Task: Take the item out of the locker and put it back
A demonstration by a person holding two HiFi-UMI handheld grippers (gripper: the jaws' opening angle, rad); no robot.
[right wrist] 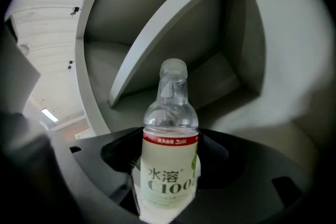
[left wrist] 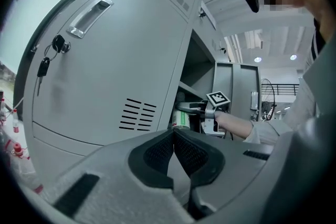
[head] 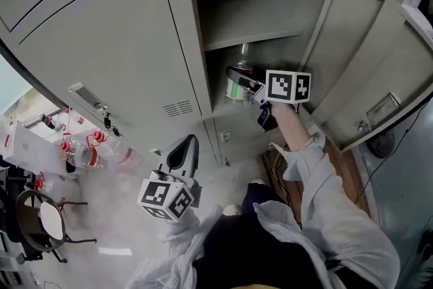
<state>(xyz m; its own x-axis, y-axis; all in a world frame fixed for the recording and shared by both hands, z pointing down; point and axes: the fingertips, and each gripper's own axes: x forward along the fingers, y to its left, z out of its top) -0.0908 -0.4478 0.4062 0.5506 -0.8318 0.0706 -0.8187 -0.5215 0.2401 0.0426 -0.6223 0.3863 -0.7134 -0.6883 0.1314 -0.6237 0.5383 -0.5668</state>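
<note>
Presently, one item stood on record: a clear plastic bottle [right wrist: 170,113] with a pale green label and a red band, upright, grasped about its labelled body by the right hand-held gripper [right wrist: 169,165], whose jaws sat wide on either side with the pads pressed to the label. Location: at the mouth of the open locker [head: 196,44], in the compartment under the front edge of the inner shelf [head: 254,38] and toward that compartment's left wall. Whether the base rested on the compartment floor could not be told. The locker's open door [head: 369,64] stood swung out to the right of the reaching sleeve. The left hand-held gripper [left wrist: 174,135] was clenched on nothing, its pads meeting tip to tip, and it hung low outside the locker before the closed neighbouring door [left wrist: 105,76], from whose lock a set of keys [left wrist: 43,66] dangled. Hazards, as judged: the bottle was smooth and round, so it could twist or slide between the pads if jolted. The neck rose close beneath the shelf edge, and a lift or a tilt could knock it there and lever the bottle loose. Letting go before the base was firmly seated would drop or topple it. The sleeve could also brush the open door and disturb the aim.
</note>
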